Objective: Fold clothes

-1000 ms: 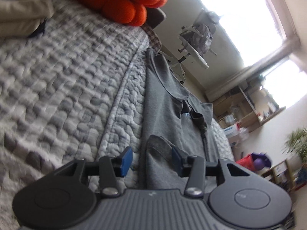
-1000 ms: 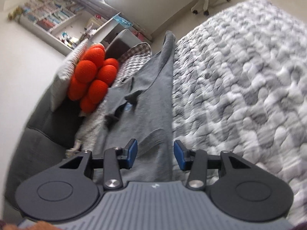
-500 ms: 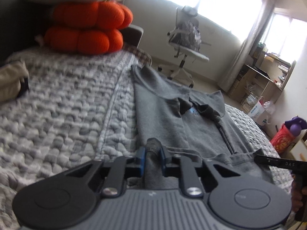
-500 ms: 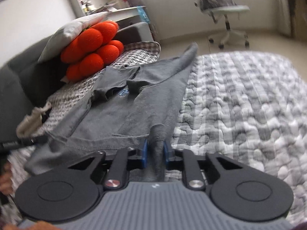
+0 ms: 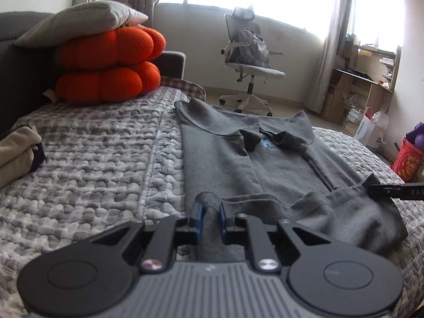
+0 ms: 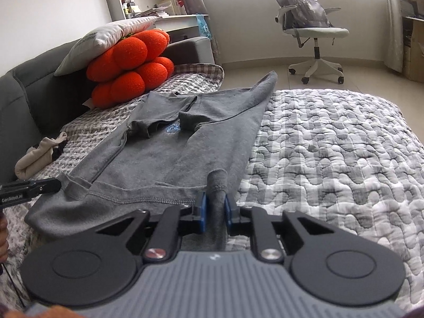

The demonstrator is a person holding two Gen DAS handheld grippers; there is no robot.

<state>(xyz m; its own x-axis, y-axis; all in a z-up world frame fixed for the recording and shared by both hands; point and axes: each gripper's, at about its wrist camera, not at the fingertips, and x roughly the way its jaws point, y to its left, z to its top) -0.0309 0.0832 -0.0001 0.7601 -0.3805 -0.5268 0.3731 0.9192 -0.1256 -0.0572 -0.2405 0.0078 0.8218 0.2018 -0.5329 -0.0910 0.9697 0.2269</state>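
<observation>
The left claw (image 5: pixel 209 218) was closed on a pinch of the hem of a grey T-shirt (image 5: pixel 265 164), its blue pads pressing a raised tuck of cloth between them. The right claw (image 6: pixel 214 210) gripped the opposite hem corner in the same way. Each claw's black tip showed at the edge of the other's view, level with the hem.

The T-shirt lay lengthwise along the middle of the bed (image 6: pixel 331 143), on a grey-and-white quilt, both sleeves folded in over the chest and a small blue print showing between them. Its collar end pointed toward the far edge of the bed.

The cloth looked soft, light and limp; it sagged between the two grips, so the hem corners seemed the sound places to hold. An orange pumpkin cushion (image 5: pixel 106 71) sat at the head corner, a pillow (image 5: pixel 79 20) on top.
</observation>
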